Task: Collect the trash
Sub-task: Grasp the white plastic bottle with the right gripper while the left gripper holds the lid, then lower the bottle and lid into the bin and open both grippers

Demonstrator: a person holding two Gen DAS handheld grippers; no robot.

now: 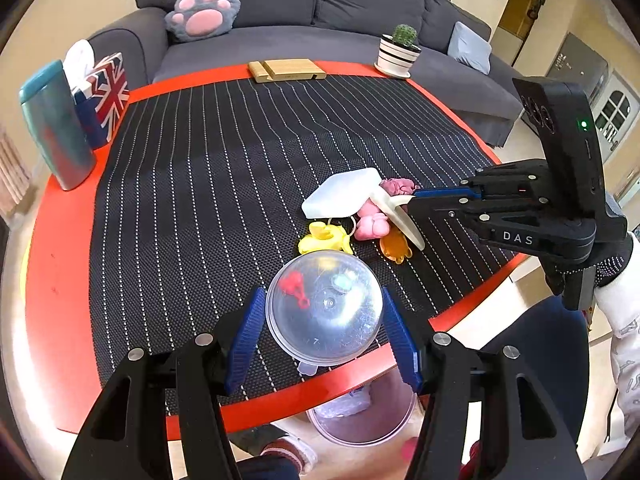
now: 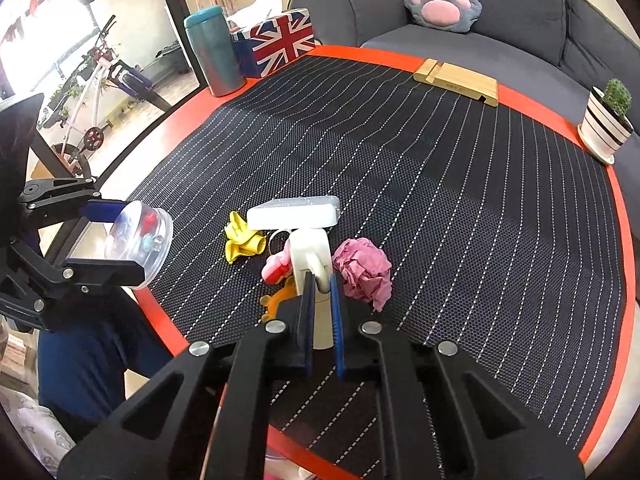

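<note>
Room: living room with a grey sofa behind a round red-rimmed table; a paw-shaped cushion lies on the sofa.
Surface: black mesh mat with white dotted lines covers most of the table top.
Far edge: wooden stand and a potted cactus sit at the far edge of the table.
Left edge: teal tumbler and a Union Jack tissue box stand side by side.
Left gripper: blue pads pressed against both sides of a clear plastic dome container, held at the near edge of the table; small coloured bits show inside it.
Right gripper: pads closed on the handle of a white scraper tool, whose flat head rests on the mat among the trash.
Trash: near the table's near edge lie a yellow deflated balloon, a crumpled pink paper ball, a pink-and-red piece and an orange piece, all clustered close around the scraper.
Below the table: a clear bin shows under the near edge, with crumpled plastic inside.
</note>
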